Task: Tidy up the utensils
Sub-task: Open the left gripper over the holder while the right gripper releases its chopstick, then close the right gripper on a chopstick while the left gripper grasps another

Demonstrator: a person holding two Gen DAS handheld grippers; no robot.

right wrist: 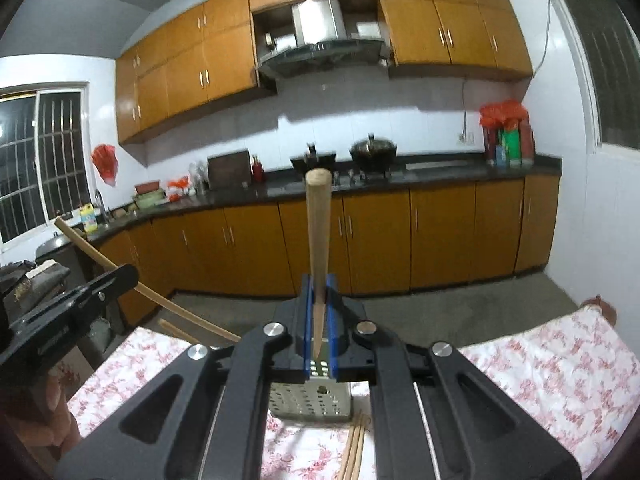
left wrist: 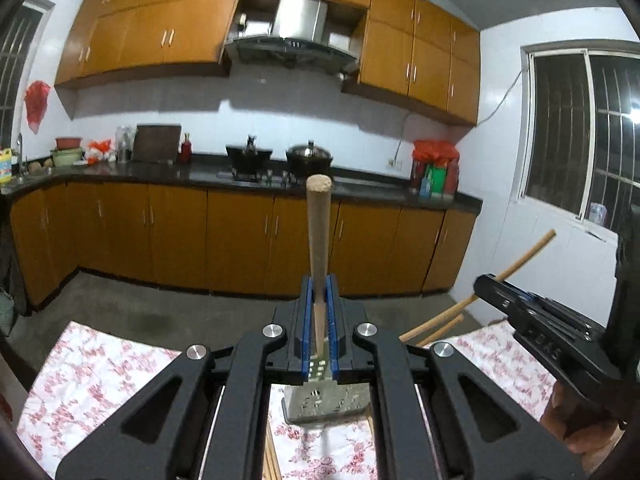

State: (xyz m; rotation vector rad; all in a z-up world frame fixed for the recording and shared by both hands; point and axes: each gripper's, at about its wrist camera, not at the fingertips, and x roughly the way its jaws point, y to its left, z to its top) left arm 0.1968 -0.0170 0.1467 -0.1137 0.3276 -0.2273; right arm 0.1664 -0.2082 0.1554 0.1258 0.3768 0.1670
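Observation:
My left gripper [left wrist: 319,292] is shut on a wooden chopstick [left wrist: 319,240] that sticks straight forward, above a perforated metal utensil holder [left wrist: 324,404] on the floral cloth. My right gripper [right wrist: 319,292] is shut on another wooden chopstick [right wrist: 318,240], above the same metal holder [right wrist: 312,400]. Each gripper shows in the other's view: the right one [left wrist: 540,320] with its chopstick [left wrist: 524,256] at the right, the left one [right wrist: 72,308] with its chopstick [right wrist: 120,272] at the left. Loose chopsticks [right wrist: 354,448] lie on the cloth in front of the holder.
The table wears a white cloth with red flowers [left wrist: 100,368]. Beyond it is bare concrete floor [left wrist: 180,304] and an L-shaped kitchen counter [left wrist: 200,172] with orange cabinets, pots on a stove and bottles. Two more chopsticks [left wrist: 436,326] jut up beside the holder.

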